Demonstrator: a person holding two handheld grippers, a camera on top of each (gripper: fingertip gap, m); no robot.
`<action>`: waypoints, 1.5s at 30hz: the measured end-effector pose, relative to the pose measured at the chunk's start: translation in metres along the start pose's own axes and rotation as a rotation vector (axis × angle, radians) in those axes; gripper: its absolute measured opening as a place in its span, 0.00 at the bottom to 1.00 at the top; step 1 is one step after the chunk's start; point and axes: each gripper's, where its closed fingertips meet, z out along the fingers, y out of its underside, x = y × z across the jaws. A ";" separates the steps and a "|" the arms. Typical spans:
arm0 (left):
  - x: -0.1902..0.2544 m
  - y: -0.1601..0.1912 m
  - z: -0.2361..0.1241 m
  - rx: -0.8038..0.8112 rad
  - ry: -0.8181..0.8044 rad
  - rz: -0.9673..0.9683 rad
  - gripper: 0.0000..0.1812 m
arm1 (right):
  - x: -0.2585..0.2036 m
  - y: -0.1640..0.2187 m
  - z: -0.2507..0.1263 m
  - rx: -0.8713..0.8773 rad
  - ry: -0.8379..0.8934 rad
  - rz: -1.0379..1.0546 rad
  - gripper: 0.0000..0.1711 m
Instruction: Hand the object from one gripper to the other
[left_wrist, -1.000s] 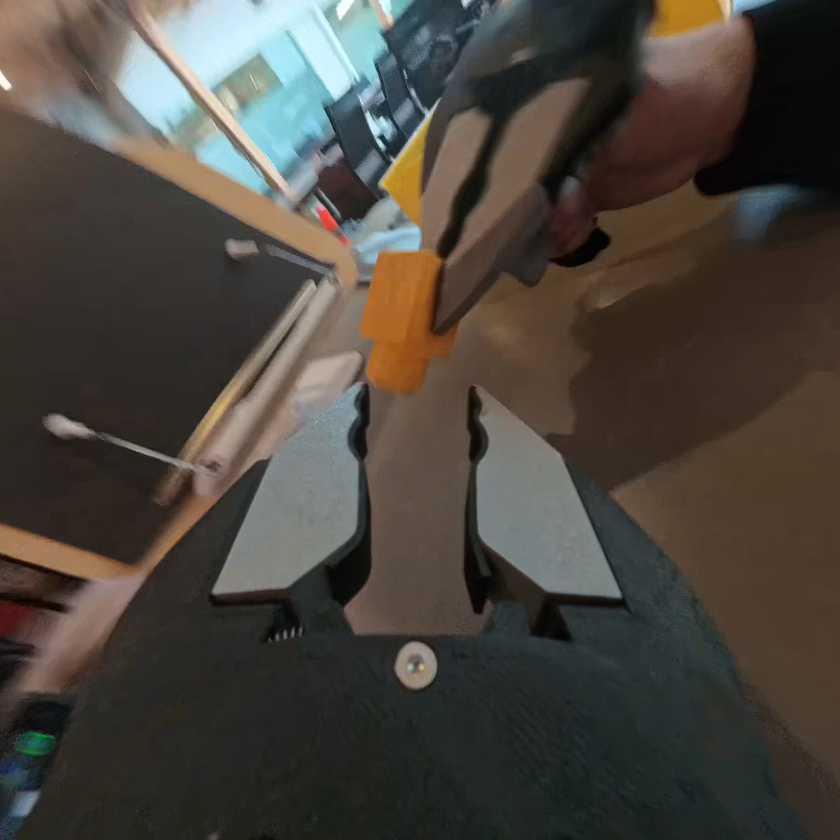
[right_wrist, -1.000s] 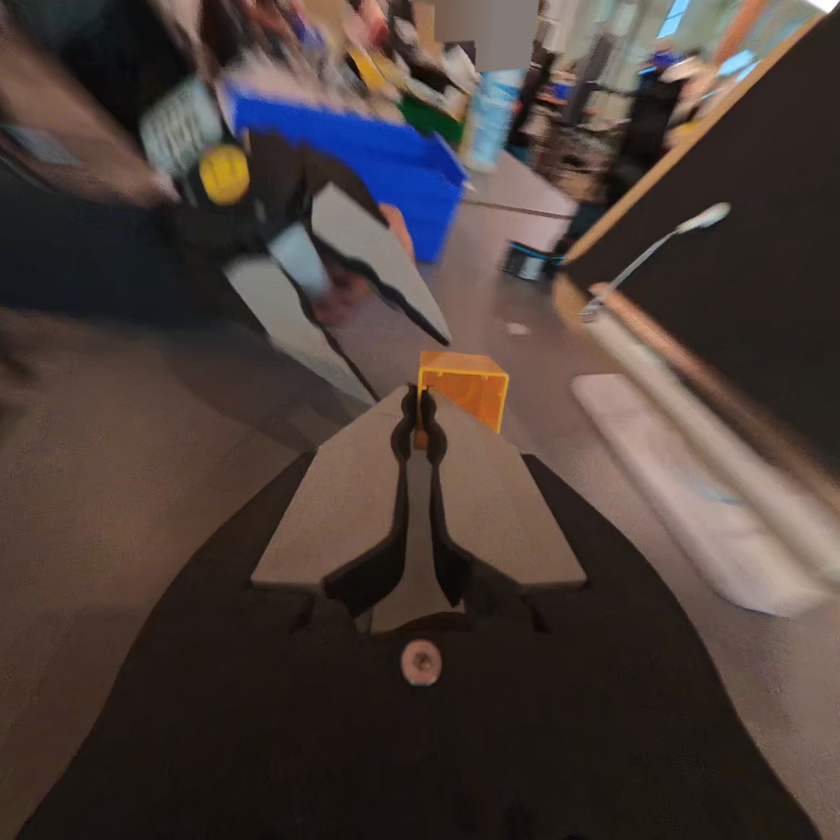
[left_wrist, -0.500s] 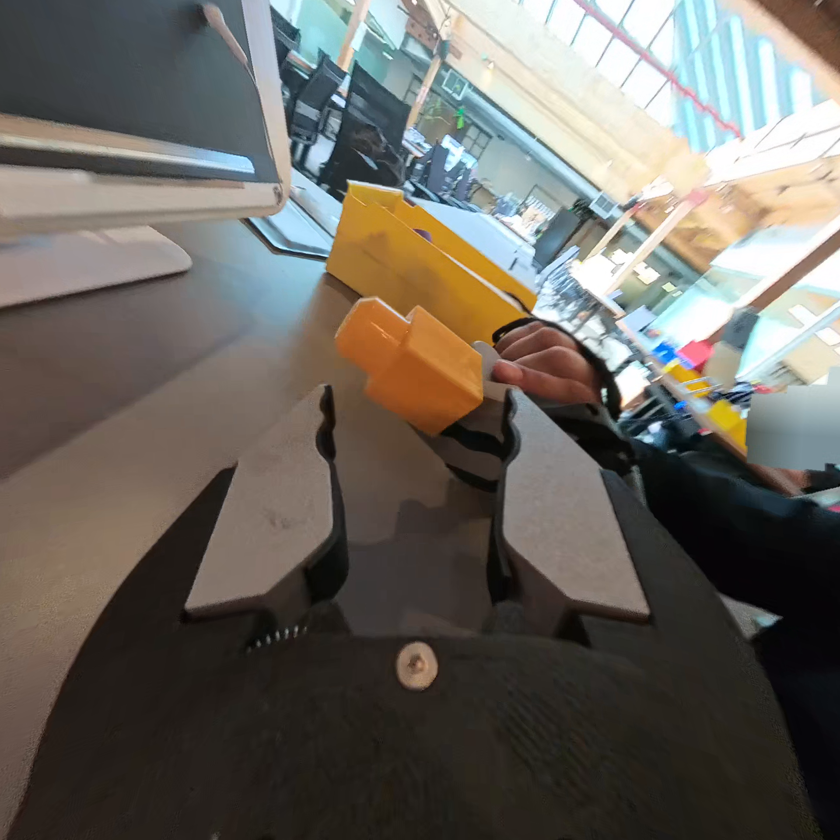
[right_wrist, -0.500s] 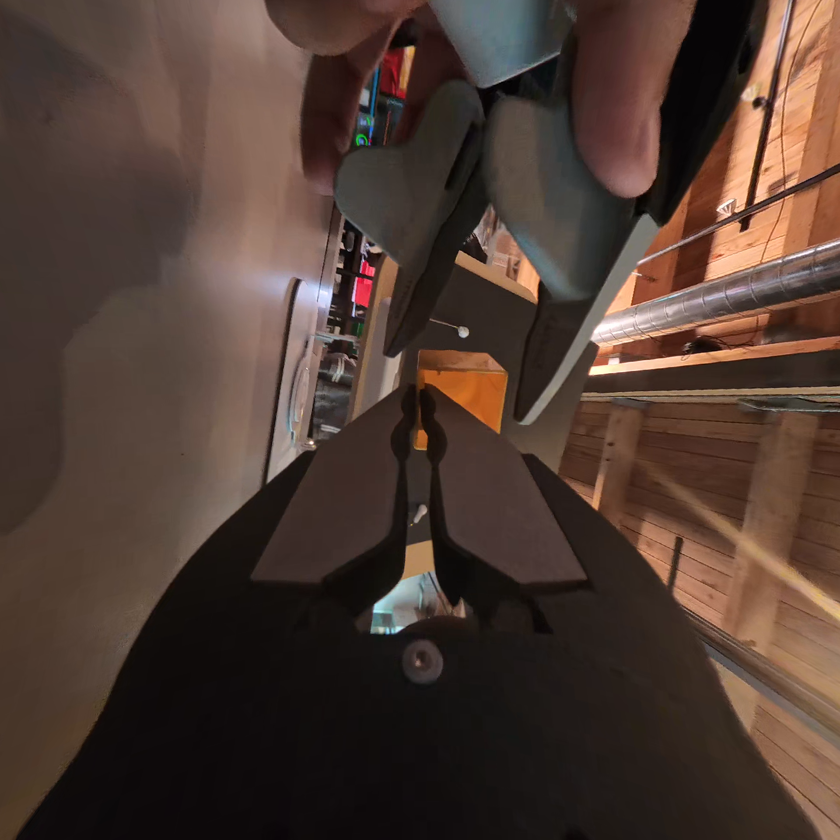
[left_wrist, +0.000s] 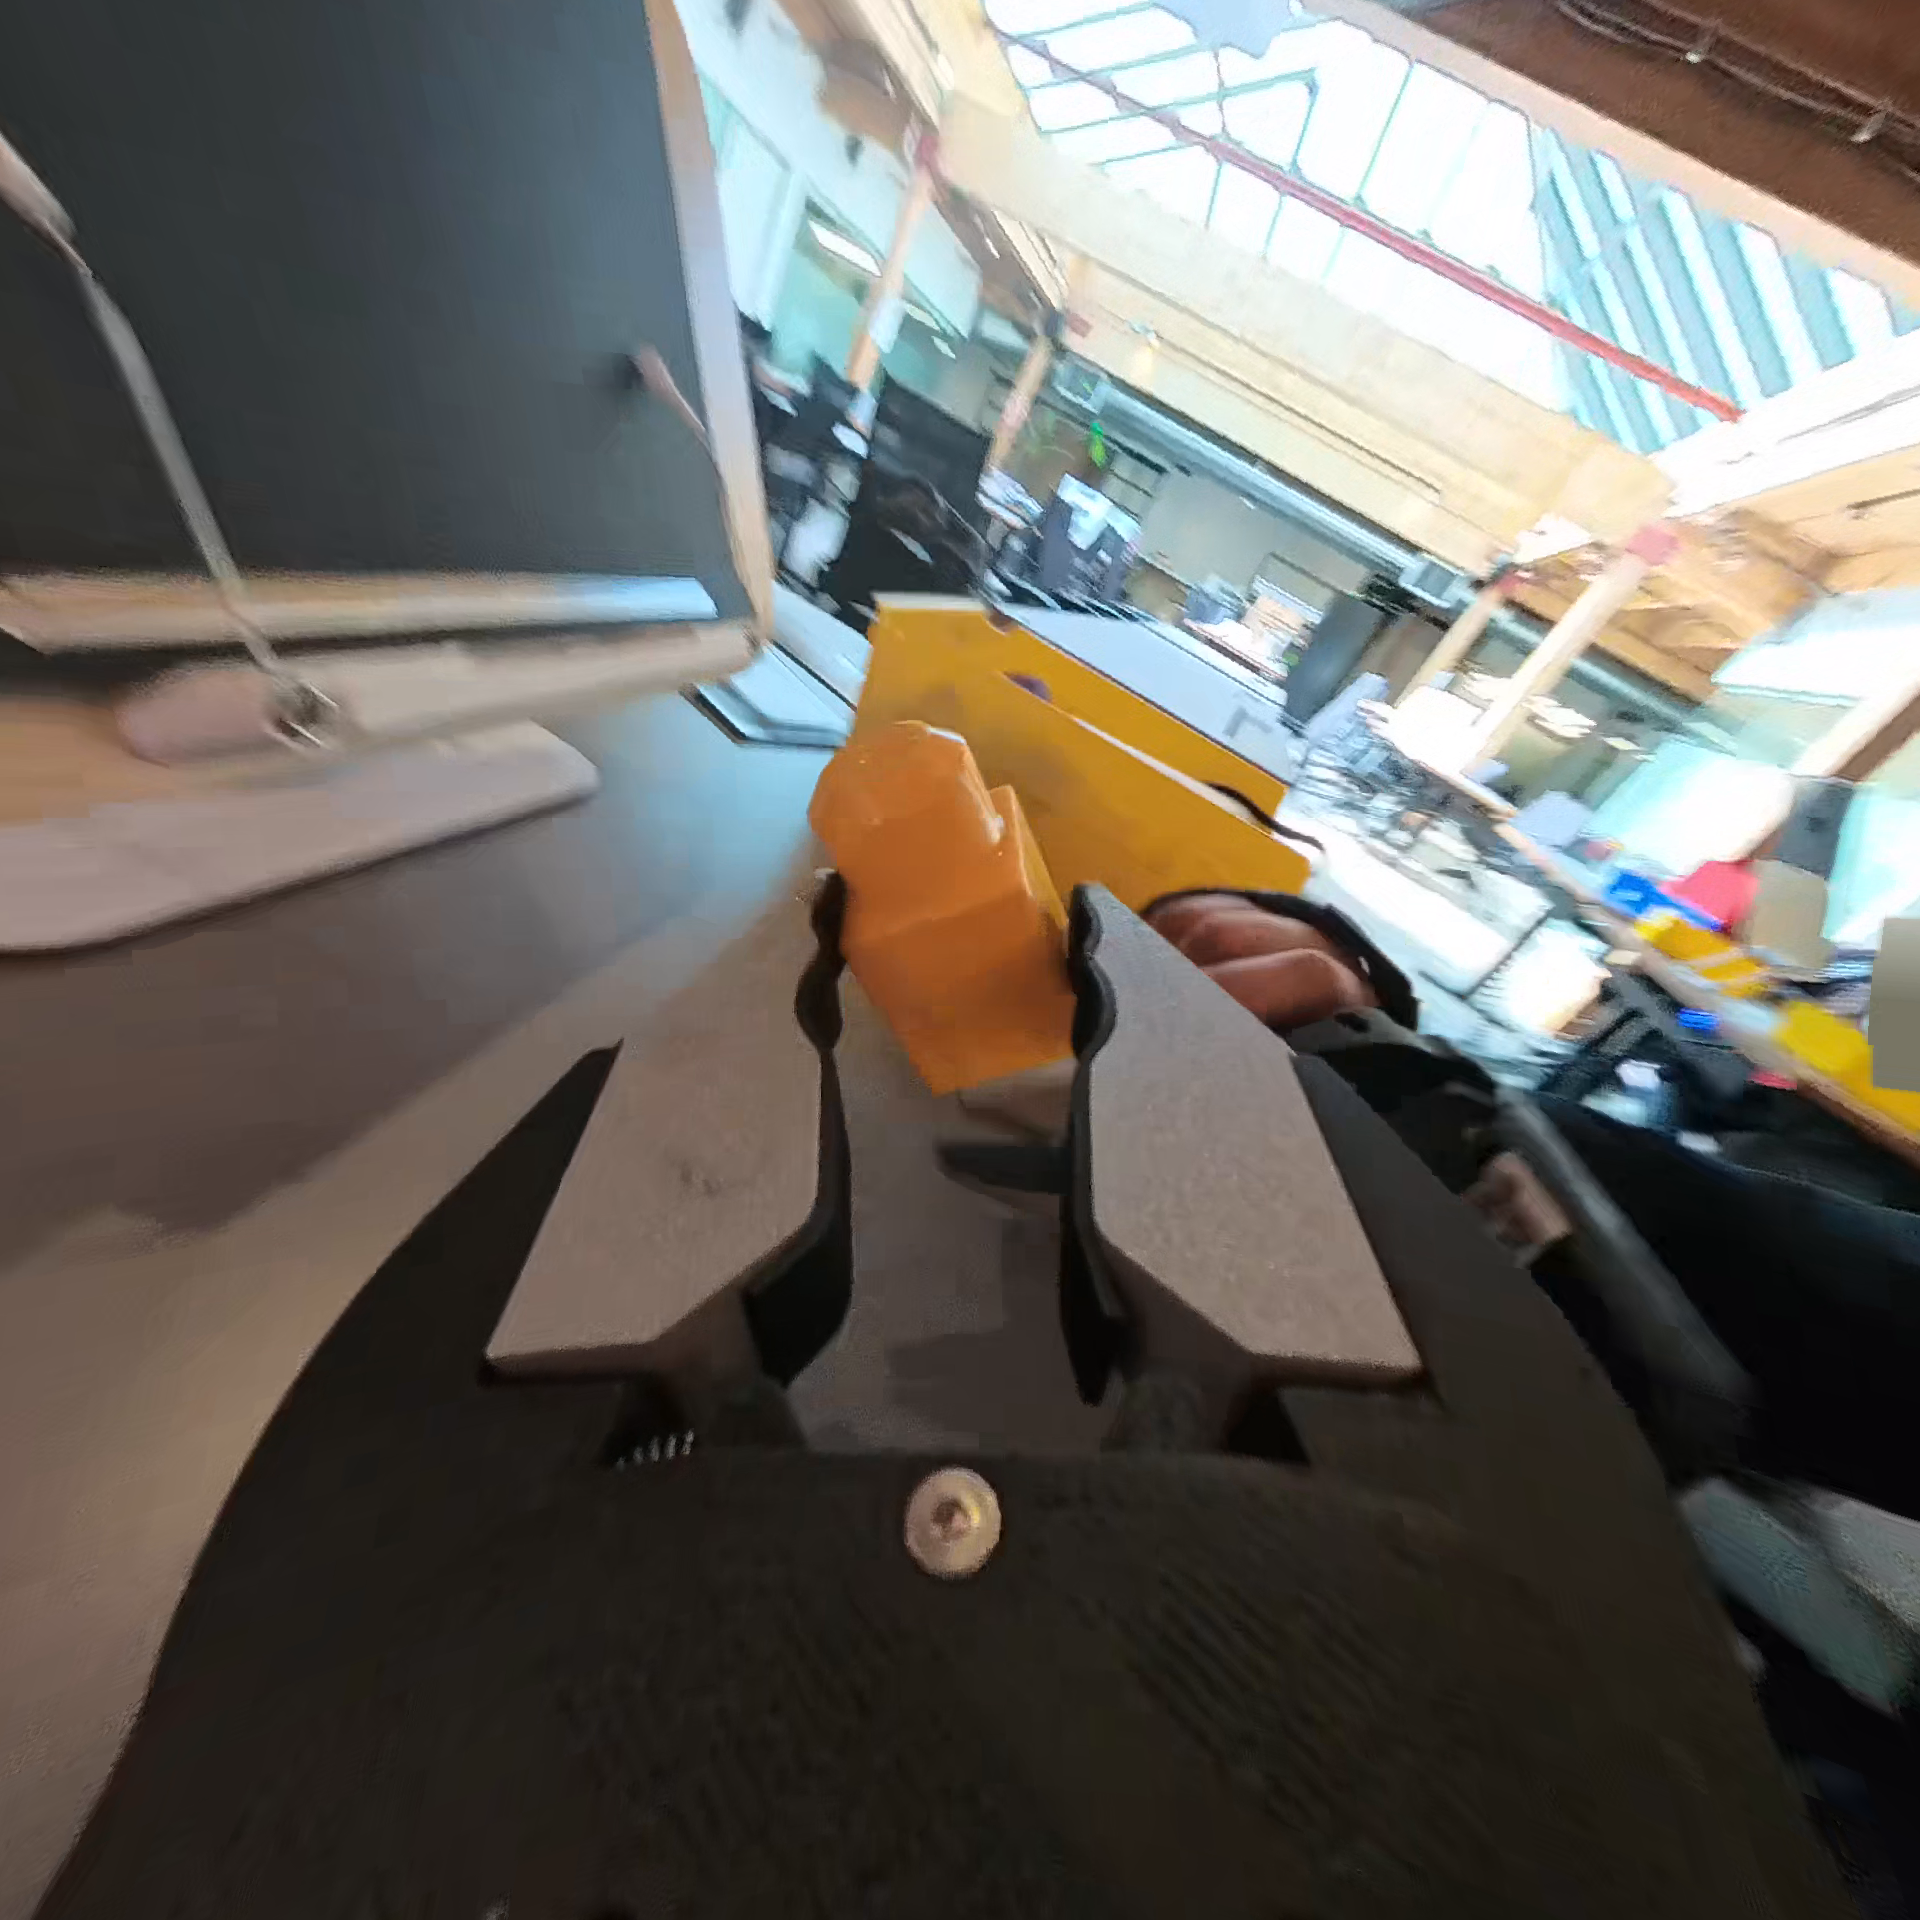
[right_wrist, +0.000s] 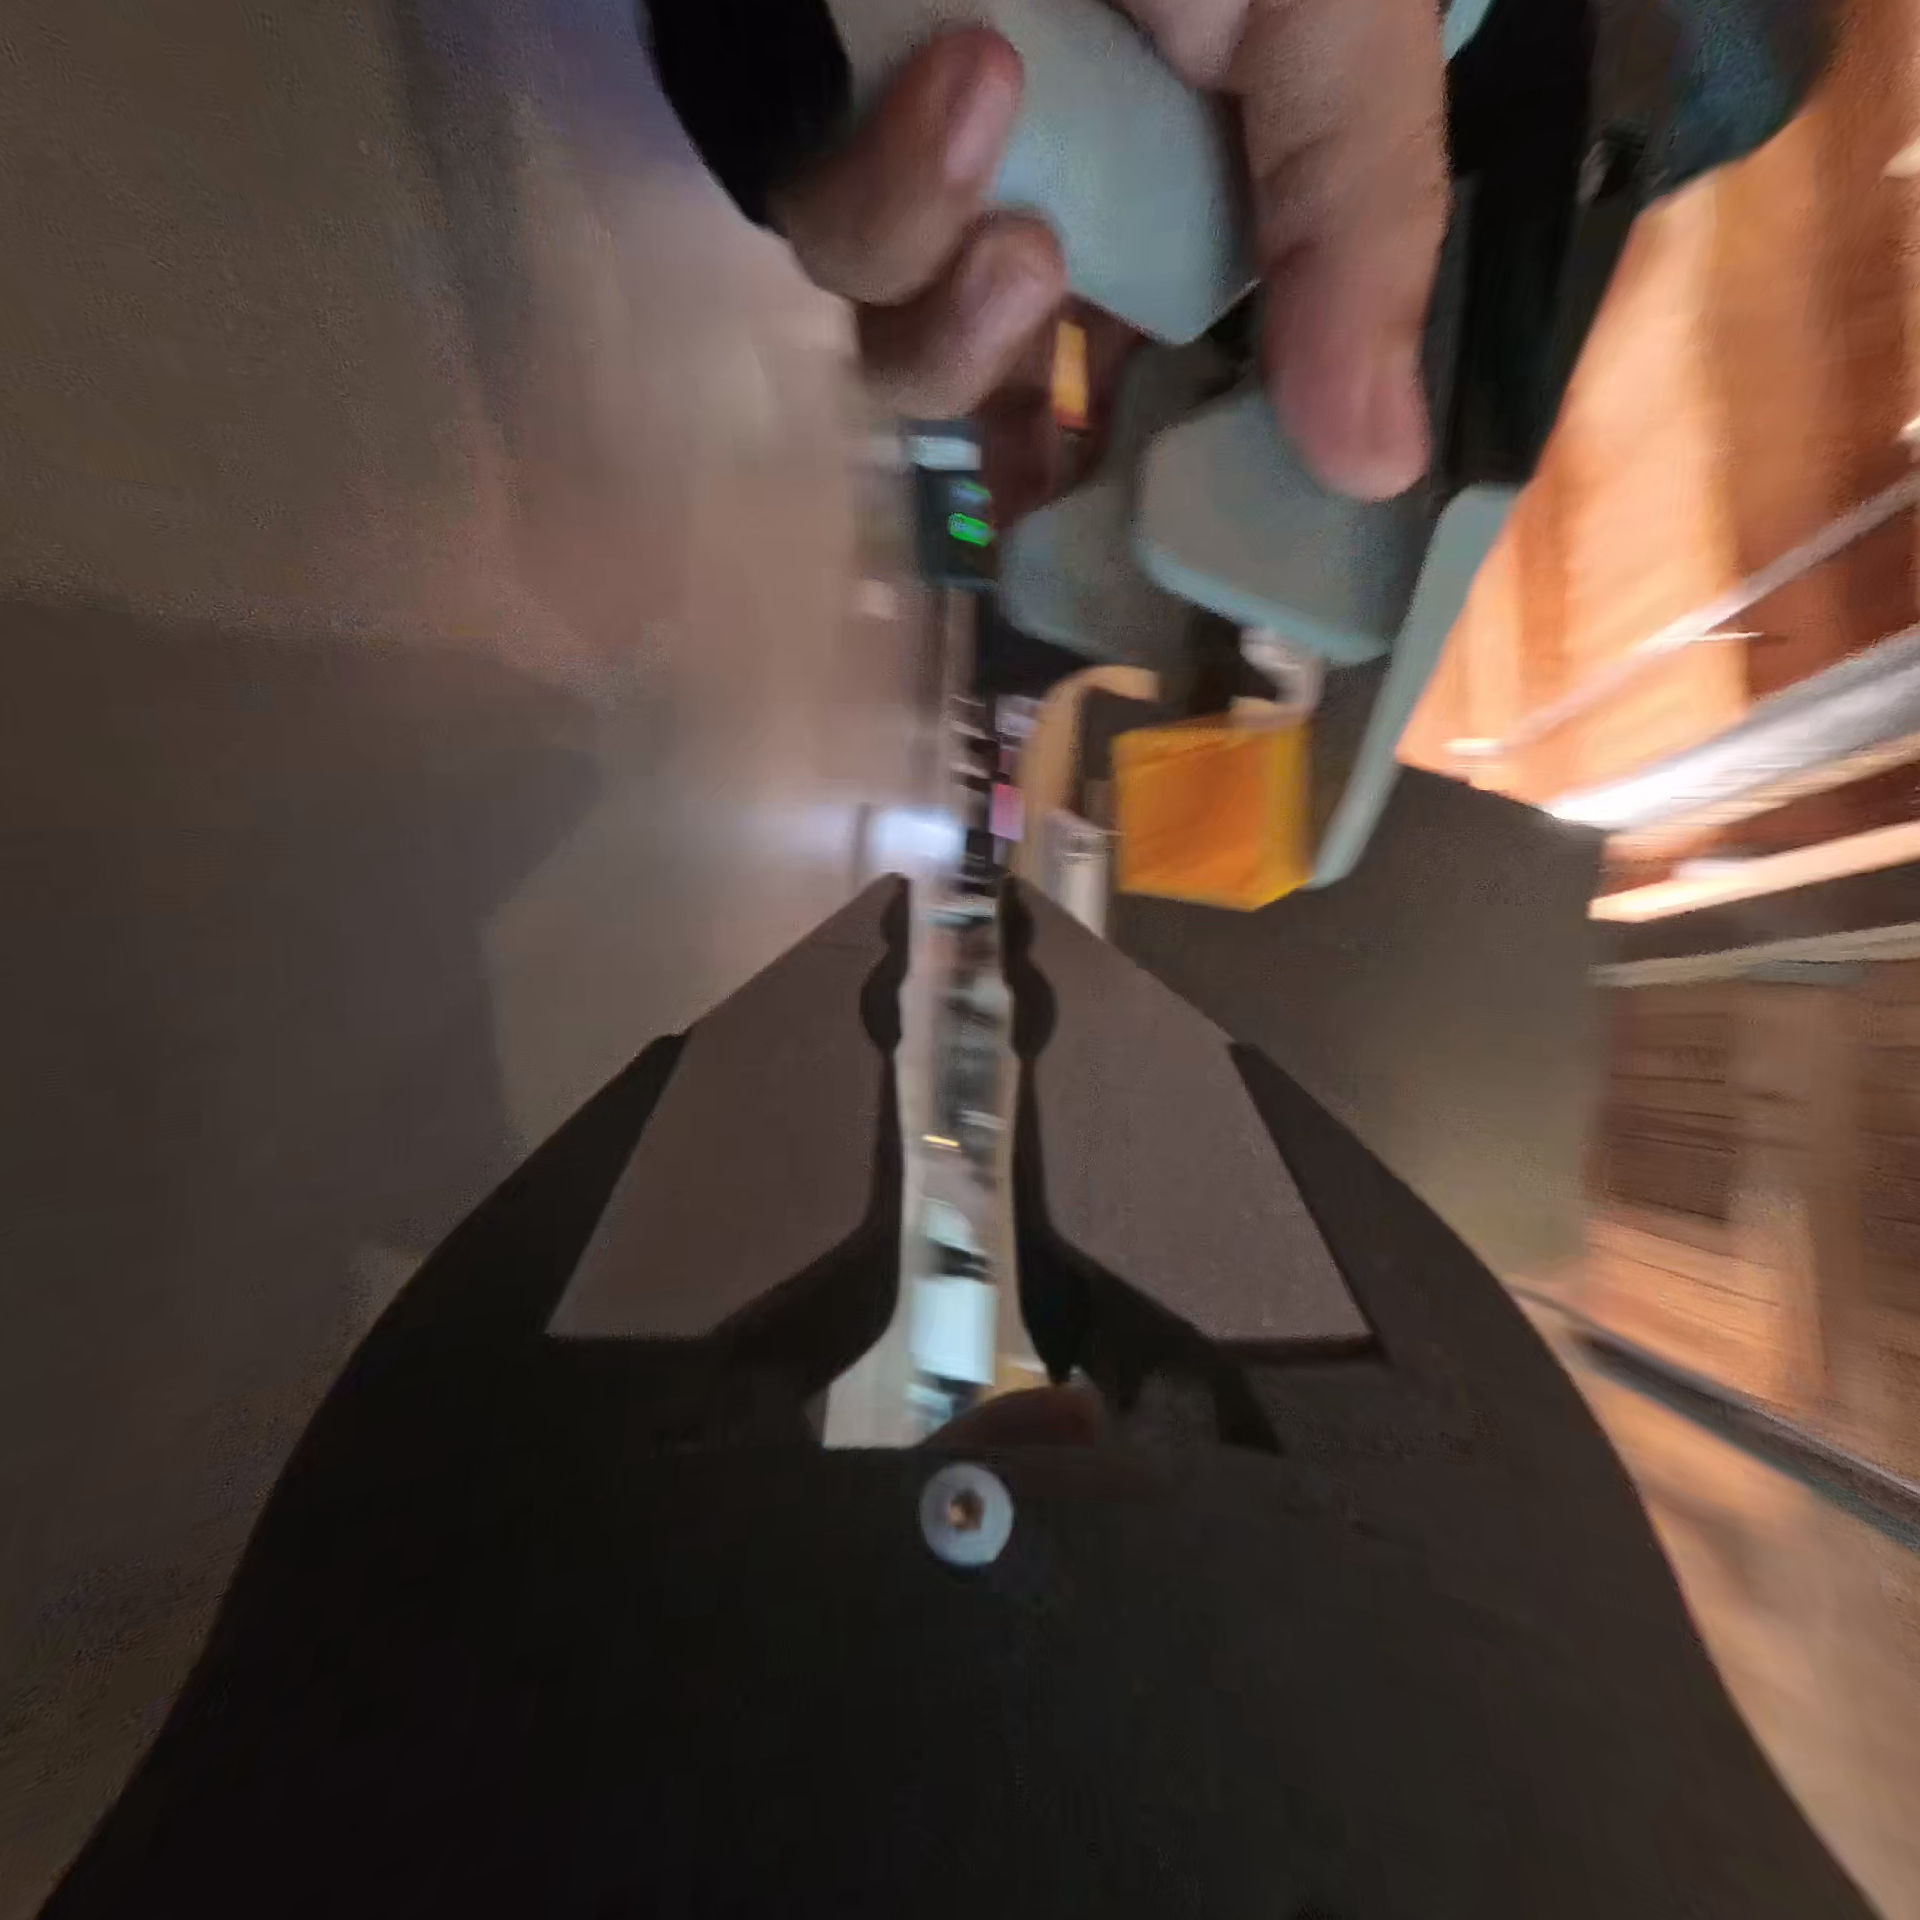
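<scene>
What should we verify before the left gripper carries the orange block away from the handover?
1. Orange plastic block with a round stud sits between the left gripper fingers: ok, both fingertips press its sides.
2. Grip depth: not ok, only the fingertips hold it and most of the block juts forward, tilted.
3. Right gripper has let go: ok, in the right wrist view its jaws show a narrow empty gap and the block is off to the side, in the left gripper.
4. Right gripper clear of the path: cannot tell, its grey finger is just below the block.
5. Yellow plastic bin behind the block: cannot tell the clearance.
</scene>
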 end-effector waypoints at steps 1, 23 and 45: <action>-0.005 -0.010 -0.006 0.032 -0.048 0.085 0.23 | -0.015 -0.003 -0.004 0.055 -0.136 0.136 0.04; 0.012 0.055 0.024 -0.341 -0.341 1.616 0.19 | 0.010 -0.007 -0.004 0.257 -0.602 1.479 0.19; -0.008 0.040 0.013 -0.185 -0.151 0.436 0.41 | 0.021 0.049 -0.026 0.242 -0.364 0.921 0.19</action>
